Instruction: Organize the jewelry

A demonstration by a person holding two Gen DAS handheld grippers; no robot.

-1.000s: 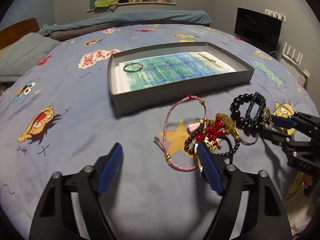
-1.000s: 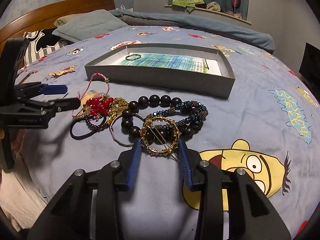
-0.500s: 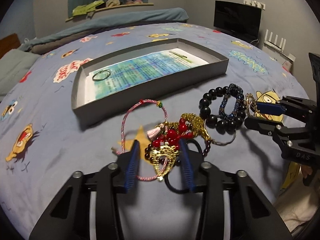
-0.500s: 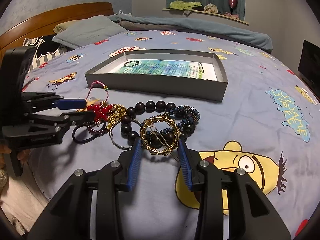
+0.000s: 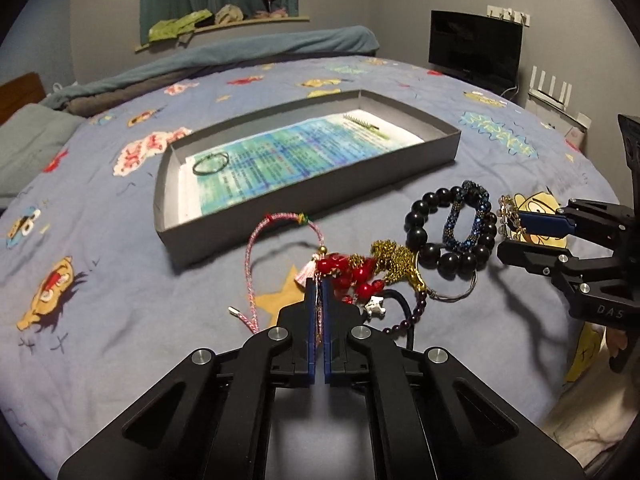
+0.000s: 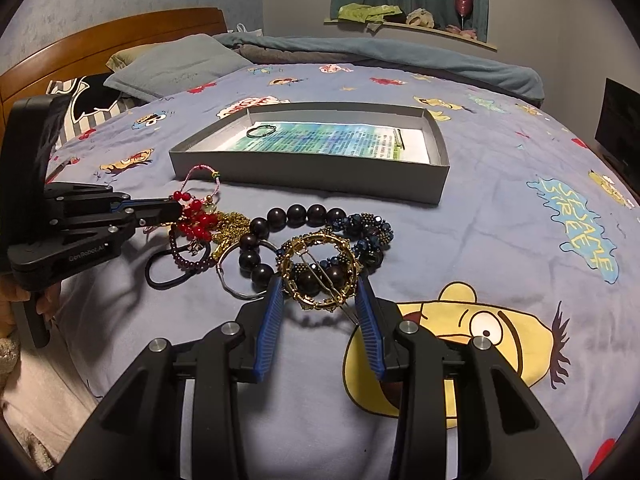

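A pile of jewelry lies on the blue bedspread in front of a grey tray [image 5: 304,224]. My left gripper [image 5: 319,286] is shut on a thin strand at the red bead charm [image 5: 352,274], beside the pink cord bracelet [image 5: 256,248]; it also shows in the right wrist view [image 6: 176,210]. My right gripper [image 6: 320,290] is partly open around a gold ring brooch with a pin [image 6: 320,276], its blue pads close to both sides. Black bead bracelet [image 5: 440,236] and dark blue beaded bracelet [image 5: 468,216] lie between the grippers. The tray holds a thin dark ring [image 5: 210,163] and a hair clip [image 5: 364,122].
The tray has a printed blue-green sheet [image 6: 320,140] on its floor. A black hair tie [image 6: 172,272], purple bead string [image 6: 192,256] and a metal ring [image 6: 232,276] lie in the pile. Pillows and a wooden headboard [image 6: 100,48] are at the left, a monitor [image 5: 476,52] at the right.
My left gripper has moved in over the pile and closed from wide open to shut on the red charm's strand. My right gripper stays around the gold brooch, hardly moved.
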